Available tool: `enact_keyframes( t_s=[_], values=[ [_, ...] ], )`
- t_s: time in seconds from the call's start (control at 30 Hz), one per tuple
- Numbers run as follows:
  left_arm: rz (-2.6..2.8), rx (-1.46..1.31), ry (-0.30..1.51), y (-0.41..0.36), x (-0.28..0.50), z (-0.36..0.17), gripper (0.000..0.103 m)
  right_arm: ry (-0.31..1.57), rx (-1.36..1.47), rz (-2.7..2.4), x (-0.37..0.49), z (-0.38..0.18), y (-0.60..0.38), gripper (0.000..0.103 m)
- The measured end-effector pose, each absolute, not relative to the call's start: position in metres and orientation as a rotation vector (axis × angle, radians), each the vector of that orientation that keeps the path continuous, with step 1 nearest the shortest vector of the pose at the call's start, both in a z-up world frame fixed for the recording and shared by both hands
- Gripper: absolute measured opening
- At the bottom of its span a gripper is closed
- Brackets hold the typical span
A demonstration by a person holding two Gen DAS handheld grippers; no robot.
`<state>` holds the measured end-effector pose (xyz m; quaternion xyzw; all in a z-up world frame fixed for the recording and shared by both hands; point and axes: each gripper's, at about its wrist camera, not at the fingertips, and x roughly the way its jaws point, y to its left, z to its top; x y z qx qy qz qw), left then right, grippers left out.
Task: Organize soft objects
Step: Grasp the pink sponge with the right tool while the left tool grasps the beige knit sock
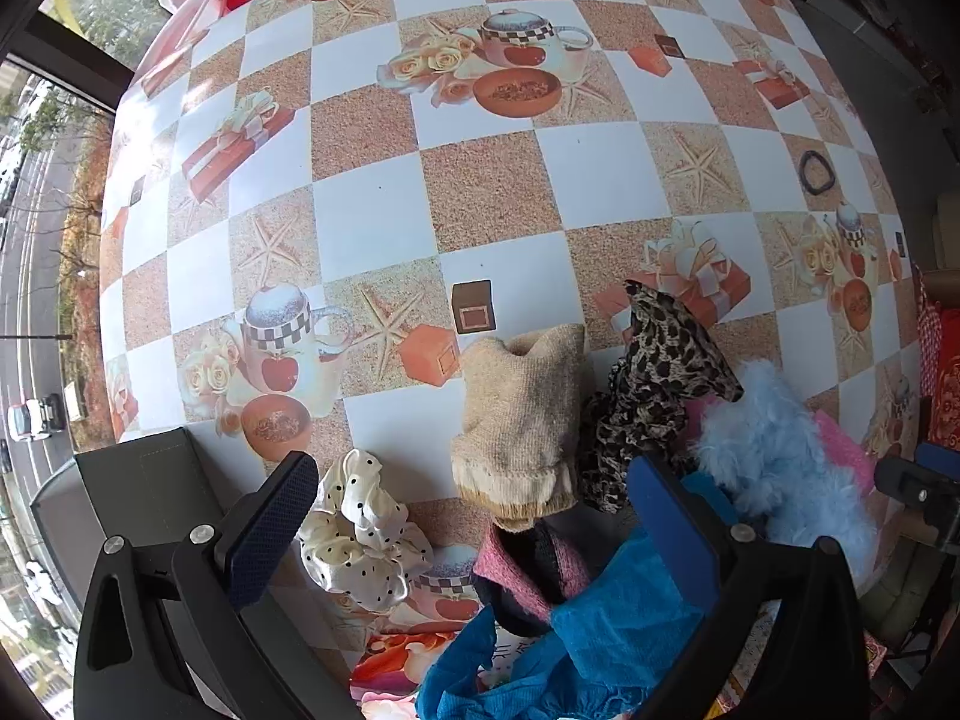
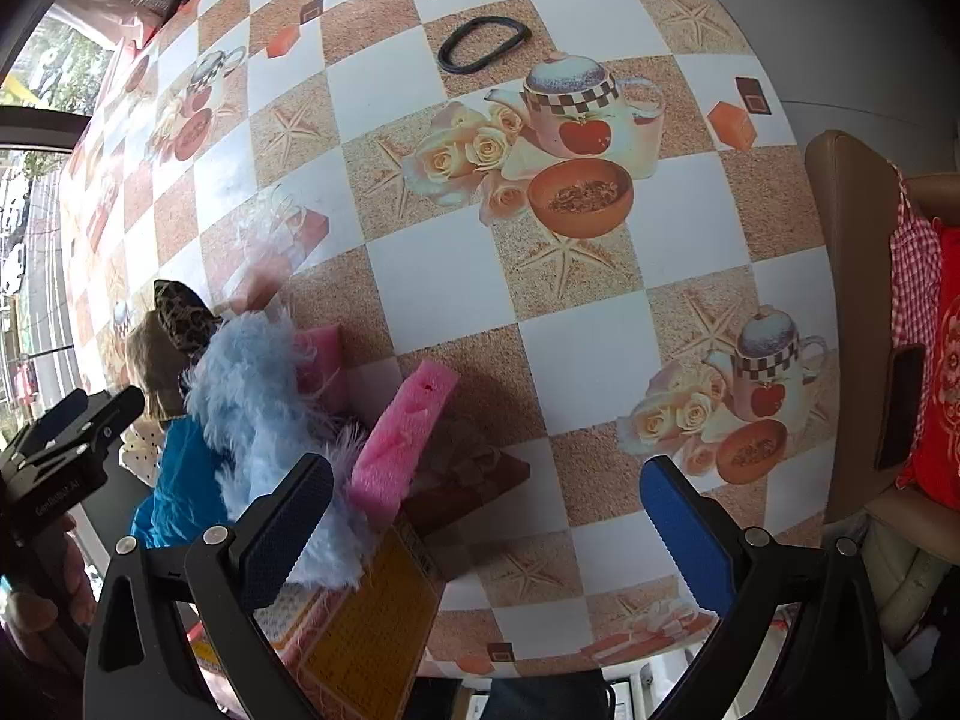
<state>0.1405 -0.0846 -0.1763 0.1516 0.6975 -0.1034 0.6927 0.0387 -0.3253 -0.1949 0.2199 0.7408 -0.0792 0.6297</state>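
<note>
Blue cloth point(image 1: 606, 624) half behind left gripper point(image 1: 474, 522)

The bench point(image 1: 480, 180) wears a check of white and sandy tan squares printed with starfish, roses, teapots and orange gift boxes. On it: a cream scrunchie point(image 1: 360, 531) with black dots, a beige knit piece point(image 1: 519, 414), a leopard-print cloth point(image 1: 654, 384), pale blue fluff point(image 1: 774, 450), a bright blue cloth point(image 1: 600, 630), a pink sponge point(image 2: 402, 438) and a black ring point(image 2: 483, 43). Gripper pads are dark navy and blue.

Checkered table point(image 1: 480, 192) bears soft pile point(image 1: 522, 420), black ring point(image 2: 483, 43).
</note>
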Motion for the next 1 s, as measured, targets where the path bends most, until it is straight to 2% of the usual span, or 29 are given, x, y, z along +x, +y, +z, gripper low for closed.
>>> enact_keyframes(
  t_s=[0.27, 0.43, 0.8, 0.9, 1.0],
  values=[
    [-0.222, 0.369, 1.596, -0.087, 0.144, -0.195, 0.103, 1.811, 0.35, -0.298, 0.007, -0.237, -0.348, 0.103],
    [-0.224, 0.394, 1.605, -0.09, 0.147, -0.202, 0.103, 1.77, 0.553, -0.325, -0.017, -0.237, -0.376, 0.103],
    [-0.22, 0.429, 1.632, -0.094, 0.146, -0.225, 0.103, 1.786, 0.647, -0.131, 0.006, -0.261, -0.315, 0.103],
    [-0.221, 0.445, 1.632, -0.098, 0.148, -0.228, 0.102, 1.786, 0.603, -0.148, 0.006, -0.27, -0.309, 0.103],
    [-0.224, 0.456, 1.634, -0.102, 0.149, -0.232, 0.099, 1.765, 0.436, -0.182, 0.015, -0.267, -0.3, 0.103]
  ],
)
